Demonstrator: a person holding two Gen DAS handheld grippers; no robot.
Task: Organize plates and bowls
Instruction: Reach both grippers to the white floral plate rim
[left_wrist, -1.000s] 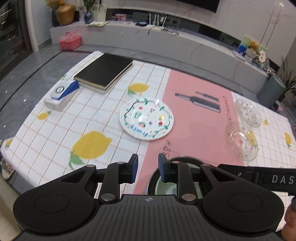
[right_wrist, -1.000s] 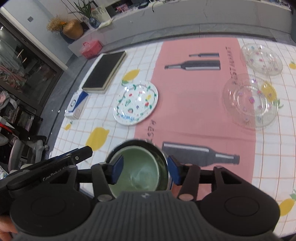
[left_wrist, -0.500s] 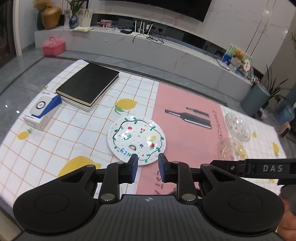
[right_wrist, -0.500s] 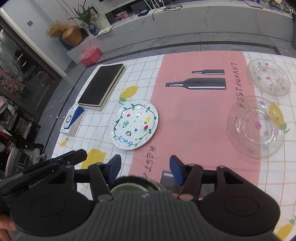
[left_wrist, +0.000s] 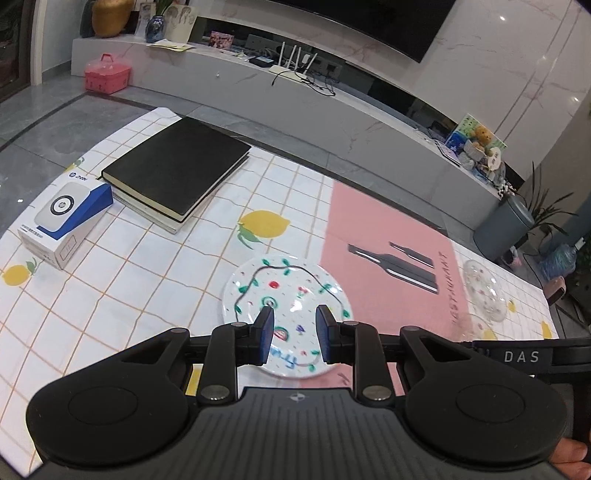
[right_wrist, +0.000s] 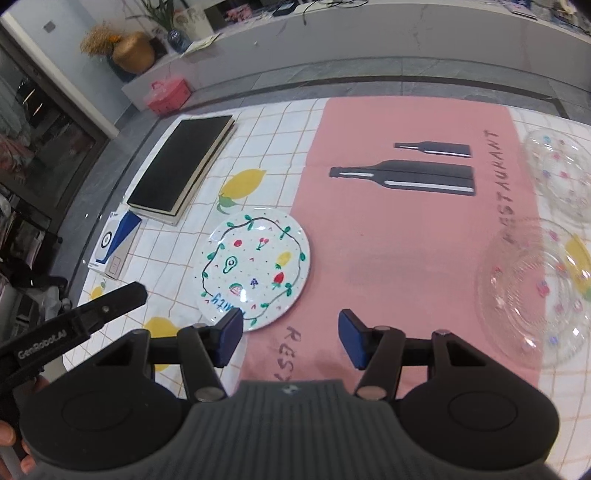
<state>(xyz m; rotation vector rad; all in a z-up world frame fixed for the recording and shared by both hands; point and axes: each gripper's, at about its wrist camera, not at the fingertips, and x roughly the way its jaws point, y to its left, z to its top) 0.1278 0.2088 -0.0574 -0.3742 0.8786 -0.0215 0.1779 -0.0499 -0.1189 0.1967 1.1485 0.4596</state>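
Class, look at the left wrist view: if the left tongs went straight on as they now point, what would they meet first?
Most likely the painted fruit plate: the open left tongs frame its near half, though their height above it is unclear.

Grey floor (left_wrist: 44, 122), seemingly marble wall (left_wrist: 498, 62)

Your left tool (left_wrist: 293, 334) hides the near rim of the painted plate (left_wrist: 288, 291). Right of that plate, the far glass bowl (right_wrist: 565, 173) runs off the picture's edge.
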